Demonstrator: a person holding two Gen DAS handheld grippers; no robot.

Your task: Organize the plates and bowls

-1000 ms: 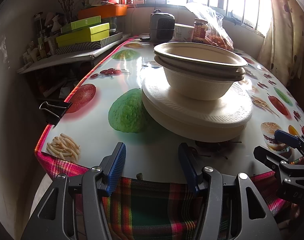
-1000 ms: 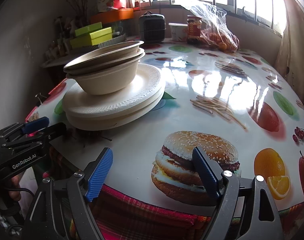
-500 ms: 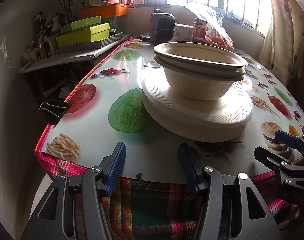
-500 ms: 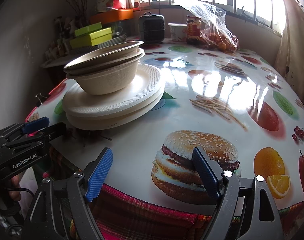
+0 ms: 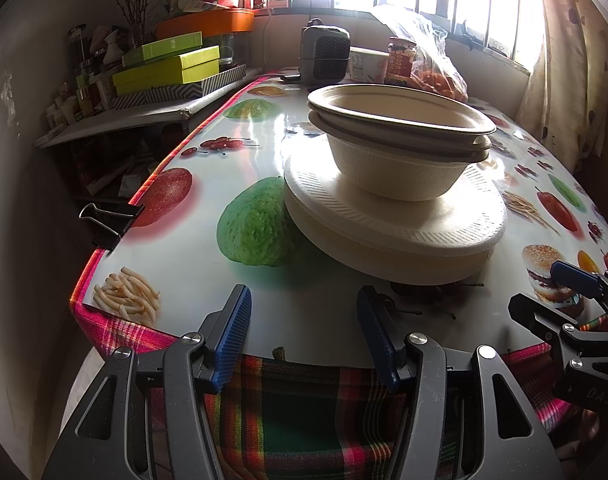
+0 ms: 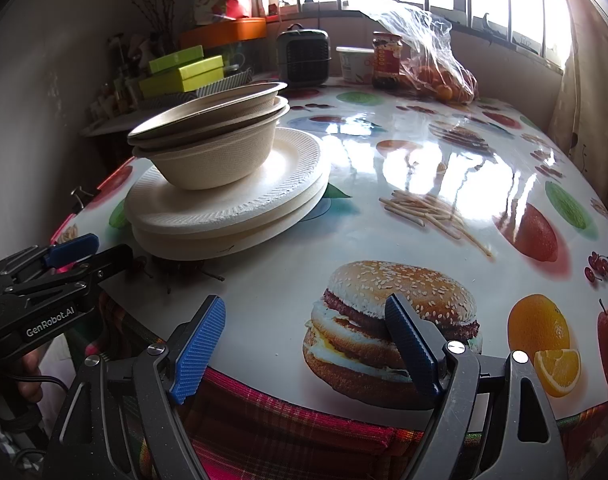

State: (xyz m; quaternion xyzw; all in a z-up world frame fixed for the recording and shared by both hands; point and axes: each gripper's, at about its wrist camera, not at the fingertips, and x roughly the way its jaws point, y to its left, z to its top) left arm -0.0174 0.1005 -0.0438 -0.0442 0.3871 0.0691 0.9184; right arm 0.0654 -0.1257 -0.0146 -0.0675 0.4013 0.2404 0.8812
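A stack of beige paper bowls (image 5: 396,148) sits on a stack of white foam plates (image 5: 396,236) near the table's front edge; both also show in the right wrist view, bowls (image 6: 211,148) on plates (image 6: 227,208). My left gripper (image 5: 304,332) is open and empty, at the table edge just in front of the plates. My right gripper (image 6: 304,340) is open and empty, at the table edge to the right of the stack, over a printed burger. Each gripper shows in the other's view, the right one (image 5: 576,308) and the left one (image 6: 63,264).
The table (image 6: 424,168) has a glossy fruit-print cover. At its far end stand a small grey heater (image 5: 324,56), a white tub (image 6: 354,64), a jar (image 6: 386,64) and a bag of oranges (image 6: 440,76). Green boxes (image 5: 167,68) sit on a shelf at left. A binder clip (image 5: 107,220) grips the left edge.
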